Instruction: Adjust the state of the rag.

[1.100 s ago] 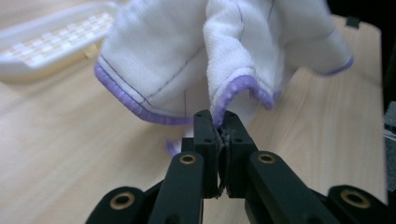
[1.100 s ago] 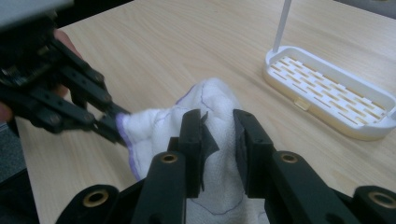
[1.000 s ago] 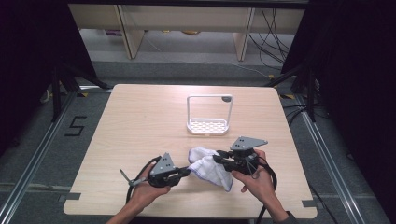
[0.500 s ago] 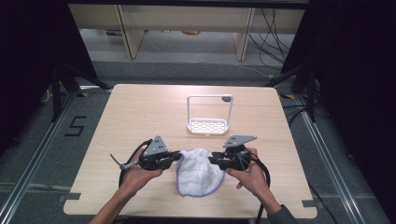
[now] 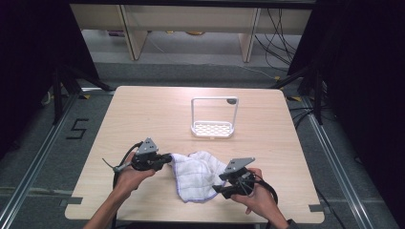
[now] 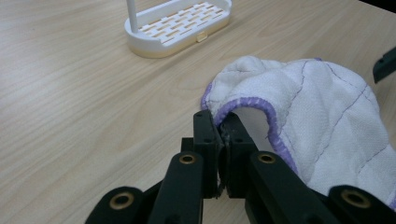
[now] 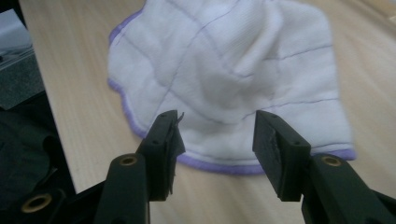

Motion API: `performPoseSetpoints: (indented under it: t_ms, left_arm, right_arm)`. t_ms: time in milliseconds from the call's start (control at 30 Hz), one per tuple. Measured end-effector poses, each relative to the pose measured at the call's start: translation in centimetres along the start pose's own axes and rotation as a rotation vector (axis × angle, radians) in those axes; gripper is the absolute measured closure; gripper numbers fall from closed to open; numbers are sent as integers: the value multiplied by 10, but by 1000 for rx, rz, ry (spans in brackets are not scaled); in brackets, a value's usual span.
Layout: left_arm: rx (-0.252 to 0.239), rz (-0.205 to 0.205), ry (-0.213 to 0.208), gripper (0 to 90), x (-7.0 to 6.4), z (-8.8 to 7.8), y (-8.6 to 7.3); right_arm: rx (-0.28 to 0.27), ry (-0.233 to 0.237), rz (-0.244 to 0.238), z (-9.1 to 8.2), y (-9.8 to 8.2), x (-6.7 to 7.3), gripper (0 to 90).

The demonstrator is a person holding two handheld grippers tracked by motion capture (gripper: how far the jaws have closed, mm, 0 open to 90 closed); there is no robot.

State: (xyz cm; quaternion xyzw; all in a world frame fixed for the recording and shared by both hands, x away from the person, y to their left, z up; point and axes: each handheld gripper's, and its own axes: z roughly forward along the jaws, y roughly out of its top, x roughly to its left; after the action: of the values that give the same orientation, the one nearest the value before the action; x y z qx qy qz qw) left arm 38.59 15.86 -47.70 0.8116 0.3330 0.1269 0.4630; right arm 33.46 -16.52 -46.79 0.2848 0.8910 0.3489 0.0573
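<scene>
The left gripper (image 6: 223,140) is pinching the purple-stitched hem of the white cloth (image 5: 198,174) between jaws pressed together, and the cloth is spreading away from those fingertips across the wooden table (image 5: 143,109) toward the right gripper (image 7: 217,140). The right gripper's jaws have just been opening and are standing spread, nothing pressed between them, the cloth's near hem lying just beyond their tips. Past the left fingertips bare tabletop is lying open up to the white rack (image 6: 180,25), well apart from the cloth.
</scene>
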Motion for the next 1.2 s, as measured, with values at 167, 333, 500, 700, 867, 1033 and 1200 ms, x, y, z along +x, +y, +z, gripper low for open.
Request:
performPoseSetpoints:
  t_ms: [167, 333, 500, 700, 867, 1033, 1200]
  left_arm:
    - [0, -1, 3, 856, 0, 1, -2]
    - [-3, -10, -6, 850, 1, 2, -3]
    - [-2, -17, -9, 842, 1, 3, -6]
    - [4, -17, -6, 843, 2, 1, -6]
    - [3, -15, -2, 864, 4, -3, -7]
    - [2, 2, -15, 873, 2, -14, -4]
    - [-39, 61, -70, 873, -19, -35, 13]
  right_arm:
    - [6, 8, -3, 13, -3, 15, 491]
    - [-7, -30, -29, 28, 2, 34, 437]
    - [23, -69, -63, 42, 6, 42, 412]
    - [31, -62, -103, 51, 4, 31, 831]
    - [6, -44, -63, 34, 5, 27, 854]
    - [-102, 7, -54, -15, 11, 17, 862]
    - [-190, 26, -22, -57, 17, 7, 864]
